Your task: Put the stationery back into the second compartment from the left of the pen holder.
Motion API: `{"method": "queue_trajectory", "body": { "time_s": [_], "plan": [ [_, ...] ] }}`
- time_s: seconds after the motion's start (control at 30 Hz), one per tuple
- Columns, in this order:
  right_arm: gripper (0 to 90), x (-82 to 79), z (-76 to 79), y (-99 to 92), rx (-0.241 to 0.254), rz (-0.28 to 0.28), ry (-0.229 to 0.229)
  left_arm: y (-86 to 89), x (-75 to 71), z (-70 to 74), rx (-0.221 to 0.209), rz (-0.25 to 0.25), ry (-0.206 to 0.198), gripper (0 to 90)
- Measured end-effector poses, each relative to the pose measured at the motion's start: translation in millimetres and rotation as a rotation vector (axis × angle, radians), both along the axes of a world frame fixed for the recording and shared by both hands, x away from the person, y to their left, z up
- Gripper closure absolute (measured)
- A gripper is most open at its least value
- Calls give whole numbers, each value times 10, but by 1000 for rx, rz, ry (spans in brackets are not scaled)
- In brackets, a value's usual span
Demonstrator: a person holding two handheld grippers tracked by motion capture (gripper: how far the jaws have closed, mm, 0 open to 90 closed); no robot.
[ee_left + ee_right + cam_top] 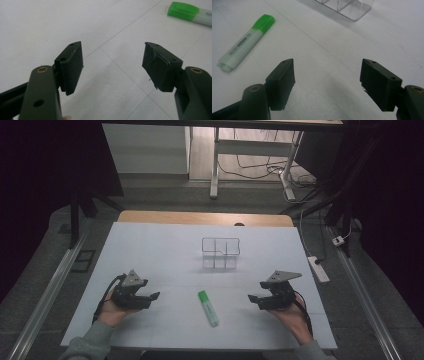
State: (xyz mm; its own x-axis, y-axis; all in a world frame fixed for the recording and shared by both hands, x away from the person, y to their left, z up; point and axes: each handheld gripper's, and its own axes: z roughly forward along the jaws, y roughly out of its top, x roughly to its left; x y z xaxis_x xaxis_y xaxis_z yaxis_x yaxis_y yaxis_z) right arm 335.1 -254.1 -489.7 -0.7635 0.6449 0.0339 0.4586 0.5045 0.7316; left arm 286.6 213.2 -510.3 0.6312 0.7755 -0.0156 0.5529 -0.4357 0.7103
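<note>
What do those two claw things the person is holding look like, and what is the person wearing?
Both are black. The left gripper and the right gripper each have two flat, blocky black jaws with small screw holes and a brass-coloured pin at each hinge. A grey three-cornered plate sits on top of each, and a black cable trails back past the hand. The person wears grey sleeves.

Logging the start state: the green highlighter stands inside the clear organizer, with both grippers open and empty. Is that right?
Not quite. The green highlighter lies flat on the table, in front of the clear organizer, as the high view shows. The left gripper and right gripper are open and empty.
</note>
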Motion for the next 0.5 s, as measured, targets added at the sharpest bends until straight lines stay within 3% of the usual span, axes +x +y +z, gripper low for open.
{"method": "queue_trajectory", "body": {
  "time_s": [0.27, 0.5],
  "plan": [
    [285, -17, 93, 252, -2, 33, 39, 46, 0, 0, -9, 8, 2, 322],
    [285, -103, 164, 511, -7, 86, 31, 27, -8, -4, 8, 10, 6, 312]
  ]
}}
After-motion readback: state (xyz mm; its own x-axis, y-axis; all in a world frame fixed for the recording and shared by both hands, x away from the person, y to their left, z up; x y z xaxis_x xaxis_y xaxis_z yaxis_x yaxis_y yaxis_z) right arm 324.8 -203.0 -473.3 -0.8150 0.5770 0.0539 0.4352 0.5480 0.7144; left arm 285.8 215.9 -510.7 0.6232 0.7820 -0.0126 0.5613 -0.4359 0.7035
